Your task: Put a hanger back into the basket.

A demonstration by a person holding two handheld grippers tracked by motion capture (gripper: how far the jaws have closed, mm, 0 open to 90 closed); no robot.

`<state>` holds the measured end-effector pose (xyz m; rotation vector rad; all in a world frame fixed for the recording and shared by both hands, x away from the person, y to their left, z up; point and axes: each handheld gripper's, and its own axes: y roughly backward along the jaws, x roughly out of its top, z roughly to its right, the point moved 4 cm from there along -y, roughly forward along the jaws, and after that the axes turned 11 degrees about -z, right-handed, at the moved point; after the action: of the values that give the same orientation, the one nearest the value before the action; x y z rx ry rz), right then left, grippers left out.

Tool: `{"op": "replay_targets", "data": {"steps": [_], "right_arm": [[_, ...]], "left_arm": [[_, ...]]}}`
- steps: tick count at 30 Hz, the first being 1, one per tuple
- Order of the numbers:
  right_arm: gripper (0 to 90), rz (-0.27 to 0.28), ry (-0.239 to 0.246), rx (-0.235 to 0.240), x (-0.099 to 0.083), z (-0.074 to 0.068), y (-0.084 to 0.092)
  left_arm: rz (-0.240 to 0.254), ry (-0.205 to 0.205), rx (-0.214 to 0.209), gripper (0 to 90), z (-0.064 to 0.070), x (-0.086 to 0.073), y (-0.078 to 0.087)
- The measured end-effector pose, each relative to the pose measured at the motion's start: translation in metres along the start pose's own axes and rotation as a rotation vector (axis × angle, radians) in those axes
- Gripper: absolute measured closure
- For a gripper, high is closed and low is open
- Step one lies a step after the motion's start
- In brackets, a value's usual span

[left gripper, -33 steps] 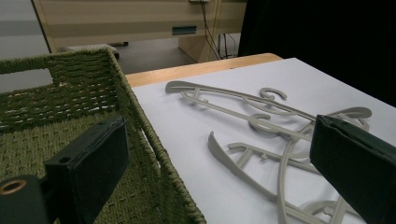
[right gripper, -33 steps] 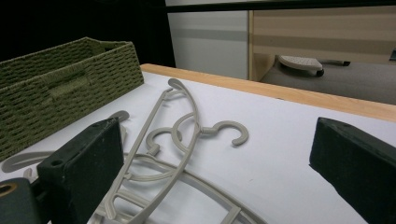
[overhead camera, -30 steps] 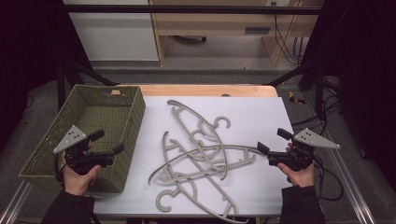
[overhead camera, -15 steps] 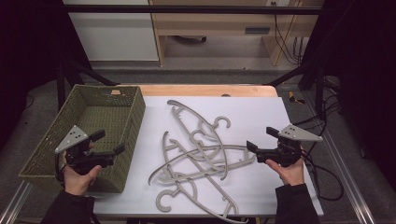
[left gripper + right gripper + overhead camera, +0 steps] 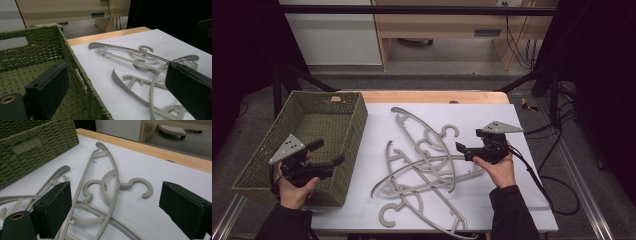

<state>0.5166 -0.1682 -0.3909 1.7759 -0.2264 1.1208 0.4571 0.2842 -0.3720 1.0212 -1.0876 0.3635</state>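
Jaws of the right gripper stand wide with nothing gripped, though they have just been closing a little, and since a second ago it has been carried in from the paper's edge to the pile of hangers; a first pick is judged to be under way. The left gripper, released too, is held over the basket beside the pile. A hanger hook lying between the jaws is shown by the right gripper view, while the basket's bare woven floor is shown by the left gripper view.
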Motion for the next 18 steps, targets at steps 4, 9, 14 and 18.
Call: {"op": "replay_targets", "data": {"steps": [4,9,14,18], "right_arm": [[12.3,-0.043,0.016,-0.010,0.005,-0.002,-0.017],[16.3,-0.093,0.009,-0.007,0.007,-0.001,-0.038],[21.0,-0.165,0.003,-0.020,0.003,0.002,-0.059],[24.8,-0.220,-0.004,-0.023,-0.001,0.004,-0.074]], "left_arm": [[0.001,-0.007,-0.002,5.1,0.000,0.000,0.001],[-0.004,-0.012,0.000,5.3,0.000,0.000,0.000],[-0.008,-0.015,-0.001,5.3,0.001,0.000,0.000],[-0.007,-0.019,-0.002,5.4,0.002,0.000,-0.001]]}}
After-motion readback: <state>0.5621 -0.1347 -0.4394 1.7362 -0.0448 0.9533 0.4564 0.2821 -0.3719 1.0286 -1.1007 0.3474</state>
